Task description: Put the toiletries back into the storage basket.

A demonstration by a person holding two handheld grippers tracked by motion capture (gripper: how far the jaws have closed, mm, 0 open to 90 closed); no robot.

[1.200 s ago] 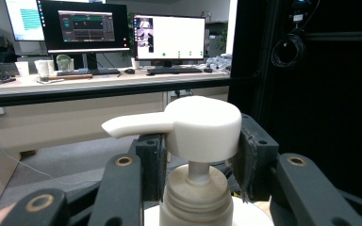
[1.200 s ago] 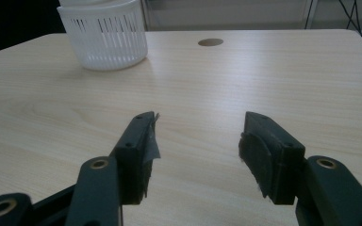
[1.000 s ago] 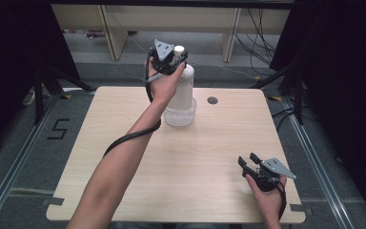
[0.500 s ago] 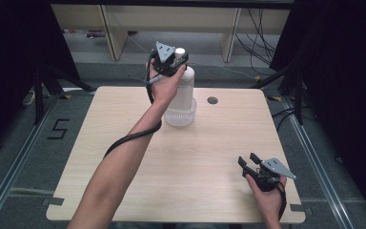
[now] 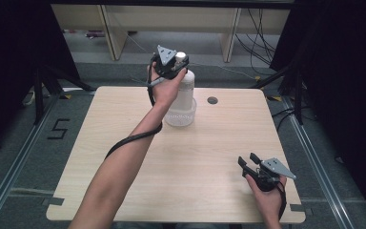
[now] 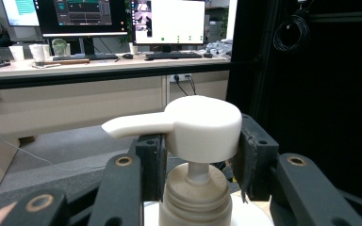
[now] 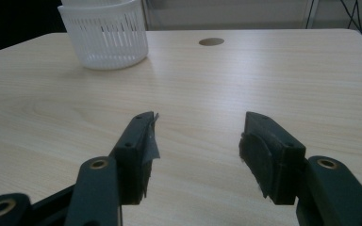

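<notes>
A white pump bottle [image 5: 186, 88] stands upright in a white slotted basket [image 5: 180, 117] at the far middle of the table. My left gripper [image 5: 175, 64] is at the bottle's top. In the left gripper view its two jaws flank the white pump head [image 6: 202, 127] and press on both sides of it, with the spout pointing left. My right gripper [image 5: 249, 161] rests low over the table's near right part. It is open, with nothing between its fingers [image 7: 195, 141].
The light wooden table [image 5: 124, 157] has a round cable hole [image 5: 212, 100] right of the basket. The basket [image 7: 104, 35] and the hole [image 7: 211, 41] lie well ahead of the right gripper. Dark curtains and metal rails flank the table.
My left gripper and the pump head have sunk slightly. The right hand has kept still.
</notes>
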